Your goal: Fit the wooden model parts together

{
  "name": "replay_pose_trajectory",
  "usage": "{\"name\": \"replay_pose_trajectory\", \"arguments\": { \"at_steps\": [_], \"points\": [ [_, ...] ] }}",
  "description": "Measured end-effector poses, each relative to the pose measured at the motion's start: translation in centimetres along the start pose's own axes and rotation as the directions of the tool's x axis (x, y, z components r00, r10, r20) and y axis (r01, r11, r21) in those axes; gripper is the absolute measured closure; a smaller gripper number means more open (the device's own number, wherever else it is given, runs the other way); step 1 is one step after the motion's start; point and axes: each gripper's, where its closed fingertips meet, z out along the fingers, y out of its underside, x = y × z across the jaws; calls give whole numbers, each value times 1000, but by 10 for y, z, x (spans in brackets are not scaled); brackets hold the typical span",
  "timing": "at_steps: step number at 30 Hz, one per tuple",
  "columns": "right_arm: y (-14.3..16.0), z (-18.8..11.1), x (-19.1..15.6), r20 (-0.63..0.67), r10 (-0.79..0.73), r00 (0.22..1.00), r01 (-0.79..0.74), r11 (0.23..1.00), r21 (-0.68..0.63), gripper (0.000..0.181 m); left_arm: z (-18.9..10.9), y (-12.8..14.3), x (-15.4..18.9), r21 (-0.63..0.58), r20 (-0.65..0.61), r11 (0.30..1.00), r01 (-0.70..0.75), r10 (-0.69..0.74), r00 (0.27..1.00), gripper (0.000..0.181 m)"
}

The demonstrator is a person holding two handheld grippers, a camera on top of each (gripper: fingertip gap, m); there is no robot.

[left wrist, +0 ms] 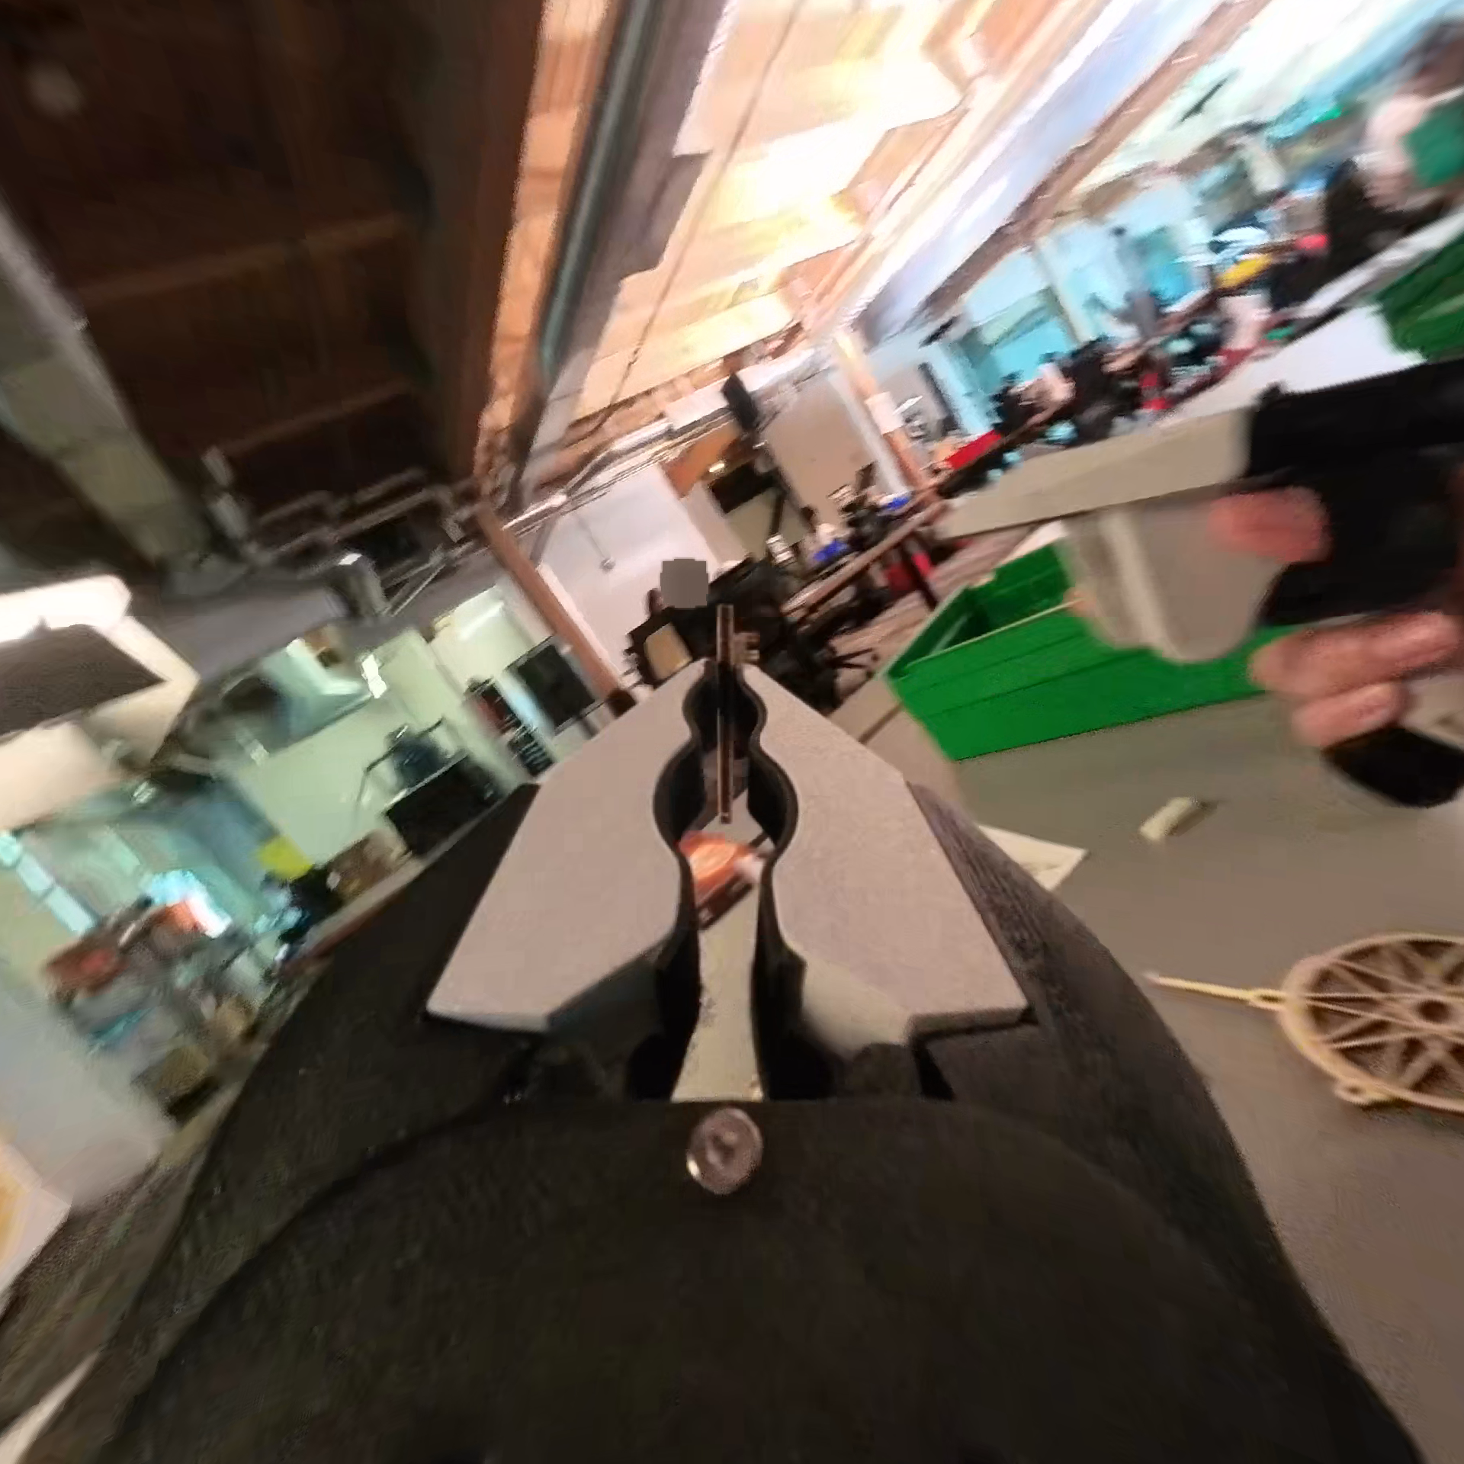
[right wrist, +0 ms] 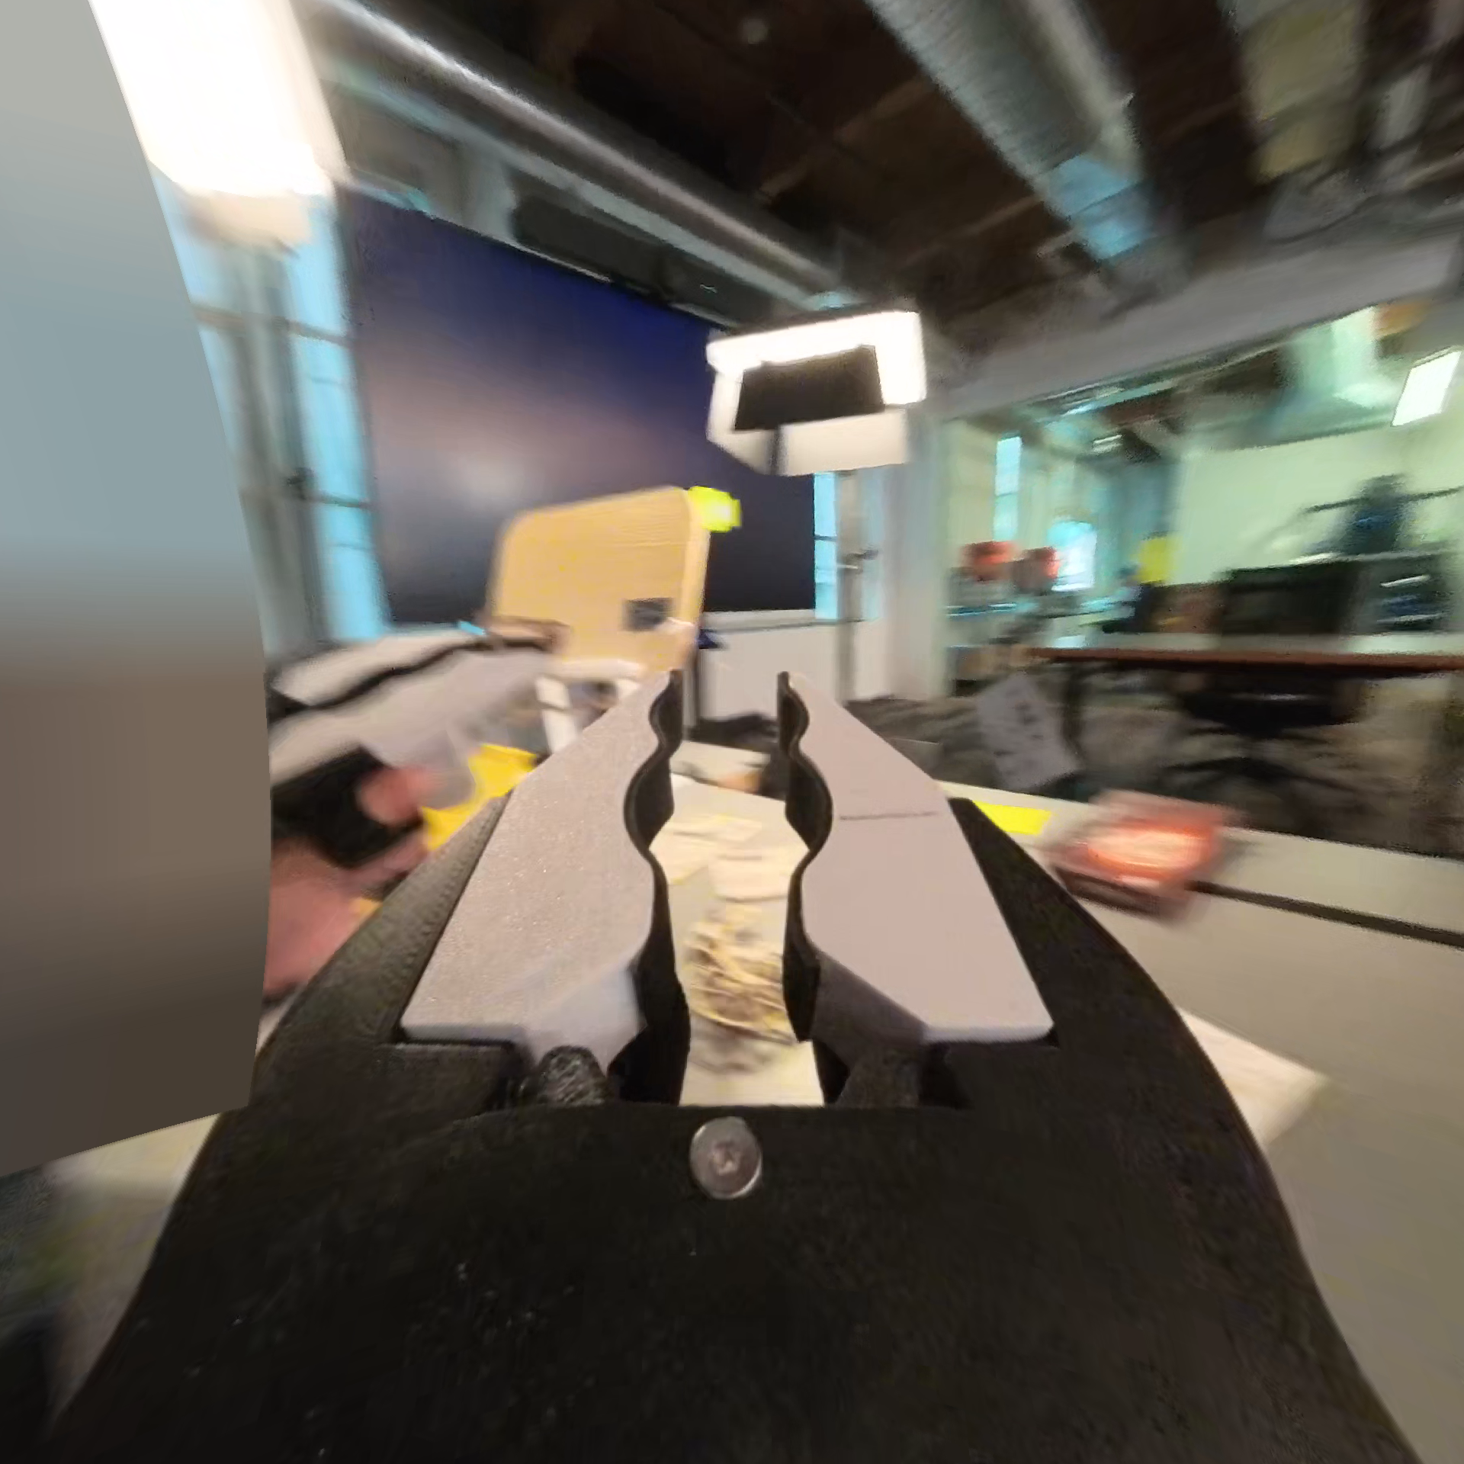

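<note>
Wooden strip [left wrist: 723, 713] sits edge-on, clamped in the left tool [left wrist: 722, 681], raised off the desk [left wrist: 1188, 887] for joining; right tool [right wrist: 725, 689] gapes empty, wheel [left wrist: 1402, 1022] lying near right

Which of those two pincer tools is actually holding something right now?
The left gripper: its fingers are closed on a thin flat wooden strip seen edge-on. The right gripper differs: its fingers stand apart with nothing between them.

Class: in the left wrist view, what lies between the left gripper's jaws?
A thin flat wooden strip, seen edge-on, stands pinched between the left gripper's nearly closed jaws, its top poking past their tips. The left wrist view shows it.
</note>
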Motion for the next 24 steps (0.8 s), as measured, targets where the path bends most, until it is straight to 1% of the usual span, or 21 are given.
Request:
{"name": "replay_pose_trajectory", "arguments": {
  "at_steps": [1,3,5,6,8,9,10,12,14,17,19,20,22,24],
  "points": [
    [8,-4,21,-81,-106,991,103,994,-34,157,-5,12,-15,-18,46,999,27,-26,999,180],
    [24,-13,62,-202,-316,927,296,947,-123,152,-17,39,-39,-55,106,991,124,-118,987,180],
    [33,-21,92,-279,-456,845,424,890,-170,150,-29,67,-61,-80,175,969,235,-219,960,180],
    [36,-25,101,-309,-492,814,459,870,-180,151,-34,80,-69,-87,207,958,273,-251,946,180],
    [35,-26,105,-323,-518,793,492,855,-164,151,-39,100,-77,-93,236,952,291,-263,936,180],
    [33,-26,104,-322,-518,792,494,855,-158,151,-39,108,-78,-106,236,950,295,-264,935,180],
    [33,-27,103,-330,-519,789,498,854,-153,151,-34,113,-73,-132,204,954,268,-239,949,180],
    [36,-28,103,-334,-550,765,527,834,-167,152,-18,113,-59,-150,126,978,144,-126,984,179],
    [40,-29,101,-327,-616,717,585,786,-197,156,3,111,-42,-134,32,989,56,-52,998,179],
    [45,-28,102,-328,-660,676,618,750,-235,157,24,123,-19,-135,-63,988,77,-86,994,180],
    [50,-27,105,-326,-684,653,628,729,-272,157,26,131,-11,-137,-68,984,115,-125,990,180],
    [52,-26,107,-328,-689,646,625,725,-289,157,24,130,-9,-125,-74,984,130,-140,987,180],
    [56,-26,112,-331,-685,649,611,729,-310,157,19,117,-16,-69,-62,988,138,-142,988,180],
    [59,-27,117,-334,-684,648,599,729,-332,157,15,115,-21,-49,-57,987,156,-158,986,180]
  ]
}}
